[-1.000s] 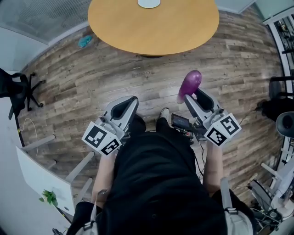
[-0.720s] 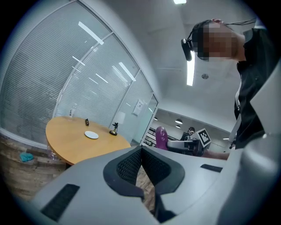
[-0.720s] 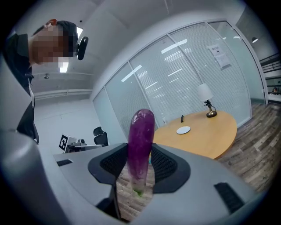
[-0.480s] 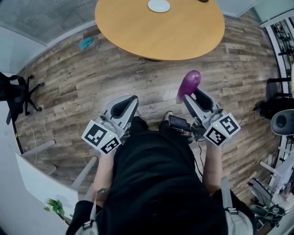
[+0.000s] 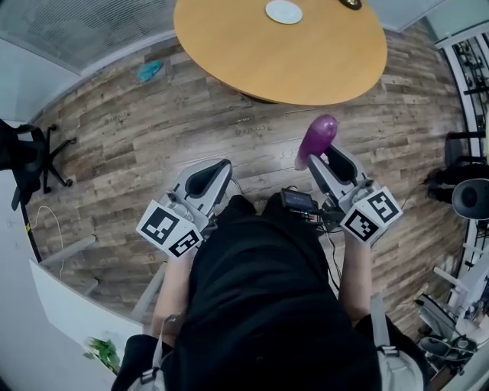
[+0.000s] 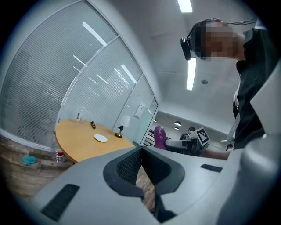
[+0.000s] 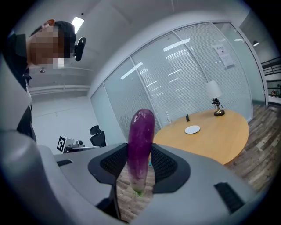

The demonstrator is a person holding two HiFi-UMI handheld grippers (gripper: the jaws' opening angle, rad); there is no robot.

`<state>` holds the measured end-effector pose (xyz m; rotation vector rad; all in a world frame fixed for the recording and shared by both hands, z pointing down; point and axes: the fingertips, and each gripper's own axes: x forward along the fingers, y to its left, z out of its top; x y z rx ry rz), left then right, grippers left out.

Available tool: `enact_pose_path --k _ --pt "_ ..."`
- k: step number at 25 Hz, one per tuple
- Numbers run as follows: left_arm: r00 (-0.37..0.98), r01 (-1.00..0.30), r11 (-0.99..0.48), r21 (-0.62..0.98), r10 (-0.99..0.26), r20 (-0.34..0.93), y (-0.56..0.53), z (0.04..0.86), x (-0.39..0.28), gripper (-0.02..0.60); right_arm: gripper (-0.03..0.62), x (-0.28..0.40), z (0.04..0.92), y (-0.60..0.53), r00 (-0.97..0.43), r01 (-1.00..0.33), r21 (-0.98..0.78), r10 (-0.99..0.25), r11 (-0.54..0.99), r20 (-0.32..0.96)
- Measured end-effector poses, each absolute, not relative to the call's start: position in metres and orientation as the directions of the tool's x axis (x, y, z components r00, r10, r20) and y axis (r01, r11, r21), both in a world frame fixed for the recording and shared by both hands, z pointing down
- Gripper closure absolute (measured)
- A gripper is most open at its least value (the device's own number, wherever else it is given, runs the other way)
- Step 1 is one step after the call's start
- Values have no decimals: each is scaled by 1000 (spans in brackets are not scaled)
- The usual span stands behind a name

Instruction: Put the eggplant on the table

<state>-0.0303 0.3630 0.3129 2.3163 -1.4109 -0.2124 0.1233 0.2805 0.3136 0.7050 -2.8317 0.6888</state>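
Note:
A purple eggplant point(image 5: 316, 139) point(image 7: 140, 147) stands upright between the jaws of my right gripper point(image 5: 322, 159) point(image 7: 139, 165), which is shut on it, green stem end down. The round wooden table point(image 5: 260, 65) point(image 7: 219, 136) lies ahead across the plank floor, some way beyond the eggplant. My left gripper point(image 5: 208, 177) point(image 6: 141, 169) is shut with nothing in it, held low at the person's left side. In the left gripper view the eggplant point(image 6: 159, 137) and the right gripper show at a distance on the right.
A white plate point(image 5: 283, 11) point(image 7: 192, 129) and a small lamp point(image 7: 214, 99) sit on the table. A blue-green object point(image 5: 149, 71) lies on the floor left of the table. An office chair point(image 5: 30, 156) stands at left, equipment and a rack point(image 5: 470, 69) at right.
The table has drawn closer and shifted right in the head view. Both grippers keep their pose; the eggplant stays held.

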Motion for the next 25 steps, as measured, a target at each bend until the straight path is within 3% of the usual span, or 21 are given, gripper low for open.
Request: enact_pose_path --k 14,25 --pt "470 -809 -377 451 -876 110 344 324 -39 569 418 116 322 252 -871 -489 -410 -409 770 271" --pt "428 -839 -345 421 -896 118 245 308 -37 569 418 114 307 142 -892 -451 -422 -404 786 202"
